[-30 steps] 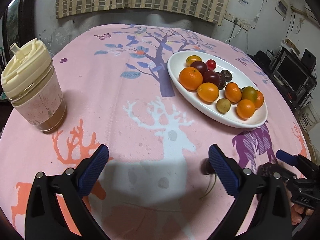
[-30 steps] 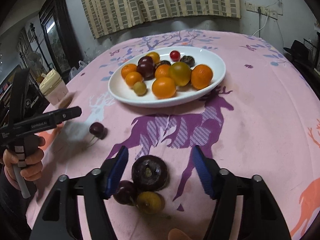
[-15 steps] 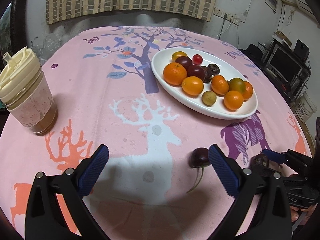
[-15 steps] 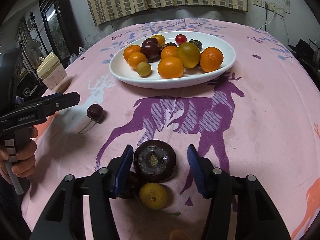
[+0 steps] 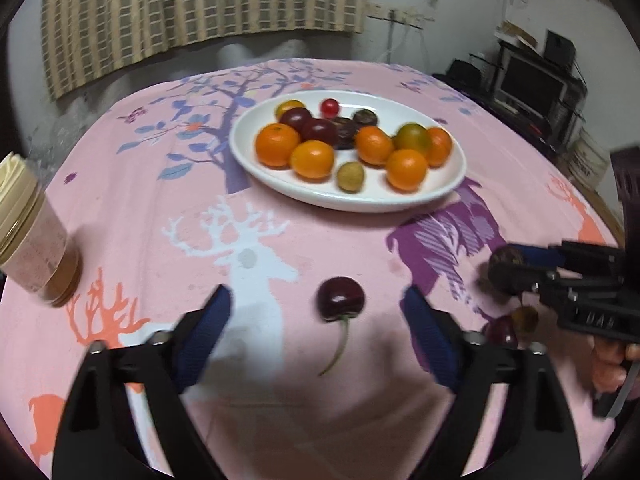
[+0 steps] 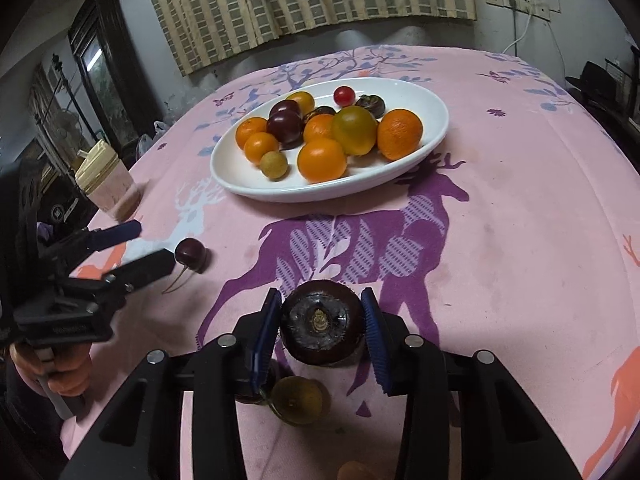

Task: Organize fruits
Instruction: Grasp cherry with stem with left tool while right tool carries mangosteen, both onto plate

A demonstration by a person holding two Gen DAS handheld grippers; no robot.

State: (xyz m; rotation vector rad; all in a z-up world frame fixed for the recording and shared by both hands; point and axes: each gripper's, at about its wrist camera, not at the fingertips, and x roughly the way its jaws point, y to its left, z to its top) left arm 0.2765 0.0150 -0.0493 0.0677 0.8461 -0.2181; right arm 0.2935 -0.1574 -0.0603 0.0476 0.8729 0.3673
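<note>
A white oval plate [image 5: 348, 200] [image 6: 240, 184] holds oranges, dark plums and small fruits. On the pink cloth a dark cherry [image 5: 341, 299] [image 6: 191, 252] with a stem lies between the fingers of my left gripper [image 5: 316, 320] [image 6: 154, 244]. Its jaws are closing and the pads stand clear of the cherry. My right gripper [image 6: 320, 332] [image 5: 505, 264] is closing on a dark round fruit [image 6: 322, 326] that rests on the cloth, with both pads against its sides. A small yellow fruit [image 6: 296, 400] and another cherry [image 5: 502, 330] lie just below the right fingers.
A lidded cream cup [image 5: 32, 240] [image 6: 106, 184] stands at the table's left edge. A person's hand [image 6: 52, 368] holds the left gripper's handle. A curtain hangs behind the table, and dark furniture with a screen [image 5: 532, 88] stands at the far right.
My left gripper slid right until the cherry lay between its fingers, and its jaws narrowed. The right jaws closed in from either side onto the dark round fruit.
</note>
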